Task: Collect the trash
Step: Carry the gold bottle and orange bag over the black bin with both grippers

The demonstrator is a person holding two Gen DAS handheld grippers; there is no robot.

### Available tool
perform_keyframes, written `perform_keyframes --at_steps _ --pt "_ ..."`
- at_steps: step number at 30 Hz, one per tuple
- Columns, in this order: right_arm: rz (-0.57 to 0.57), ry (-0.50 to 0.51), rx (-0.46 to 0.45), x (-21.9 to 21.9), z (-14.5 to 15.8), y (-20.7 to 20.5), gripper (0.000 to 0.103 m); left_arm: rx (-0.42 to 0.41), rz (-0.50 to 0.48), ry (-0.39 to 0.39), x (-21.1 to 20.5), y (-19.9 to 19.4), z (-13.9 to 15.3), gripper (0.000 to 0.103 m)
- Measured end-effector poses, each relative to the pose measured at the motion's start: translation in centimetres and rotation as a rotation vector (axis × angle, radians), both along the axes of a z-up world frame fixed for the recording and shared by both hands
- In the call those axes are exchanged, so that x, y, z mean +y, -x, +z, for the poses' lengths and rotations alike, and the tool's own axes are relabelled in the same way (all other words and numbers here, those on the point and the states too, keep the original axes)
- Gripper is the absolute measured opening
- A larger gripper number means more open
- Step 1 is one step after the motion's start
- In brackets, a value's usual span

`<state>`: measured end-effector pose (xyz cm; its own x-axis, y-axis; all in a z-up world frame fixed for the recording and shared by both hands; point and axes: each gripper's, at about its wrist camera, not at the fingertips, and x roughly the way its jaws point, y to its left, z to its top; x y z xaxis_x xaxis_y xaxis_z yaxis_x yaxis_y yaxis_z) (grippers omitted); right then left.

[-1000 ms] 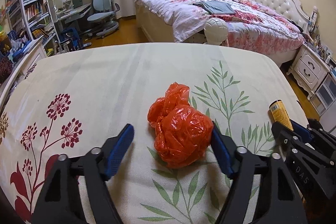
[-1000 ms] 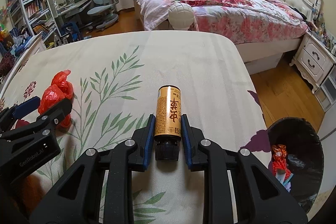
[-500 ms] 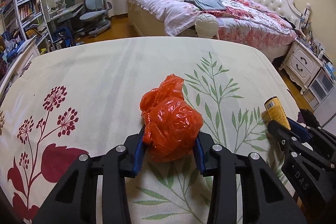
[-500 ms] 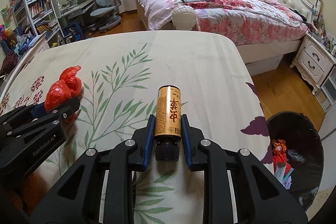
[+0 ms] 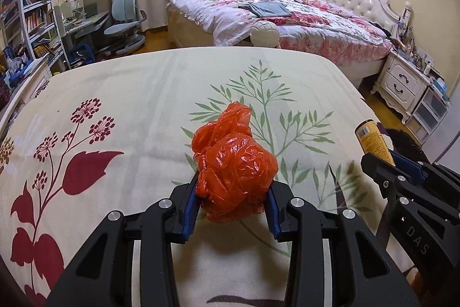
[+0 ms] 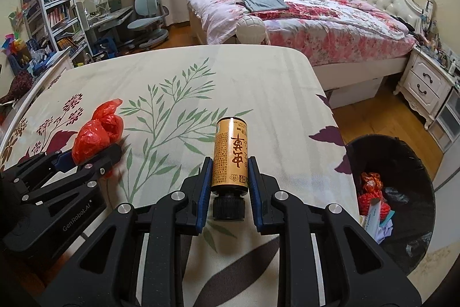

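A crumpled orange-red plastic bag sits squeezed between the blue-padded jaws of the left gripper, which are clamped on its lower half so the loose top puffs out above them; it appears lifted just clear of the bed beneath. Beside it, the right gripper has its jaws pressed on both sides of a small gold bottle with red characters, black cap pointing back toward the camera, so the bottle juts forward along the fingers. Both pieces of trash are held firmly, probably ready to be carried to the bin. Under them lies a bed with a cream cover printed with green leafy sprigs and dark red flowers. Past its right edge, on the wooden floor, stands a black trash bin lined with a dark bag and already holding red wrappers and paper. Farther back is a second bed with a pink floral quilt and a white tufted headboard, a white nightstand to its right, pale curtains behind, and on the left a desk, a blue chair and a crowded bookshelf.
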<state>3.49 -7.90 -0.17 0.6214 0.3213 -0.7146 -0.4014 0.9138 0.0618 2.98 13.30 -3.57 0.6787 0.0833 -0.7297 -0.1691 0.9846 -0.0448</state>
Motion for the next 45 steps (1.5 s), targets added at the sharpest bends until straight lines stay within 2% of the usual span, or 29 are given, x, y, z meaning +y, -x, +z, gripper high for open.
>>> perform_keyframes --at_steps 11,22,35,45 --pt "-0.037 -0.023 -0.013 -3.6 0.3 3.8 0.024 -0.033 -0.067 -0.004 -3.4 2.4 0.8 0.039" --pt "-0.157 -0.04 -0.046 -9.6 1.2 5.0 0.024 -0.079 -0.167 -0.014 -8.4 3.6 1.6 0.039" --pt "-0.321 -0.01 -0.09 -16.5 1.0 3.3 0.024 -0.152 -0.298 -0.028 -15.5 1.4 2.8 0.039" --pt "-0.394 -0.011 -0.098 -20.2 0.4 0.6 0.024 -0.145 -0.352 -0.058 -19.5 -2.1 1.6 0.039"
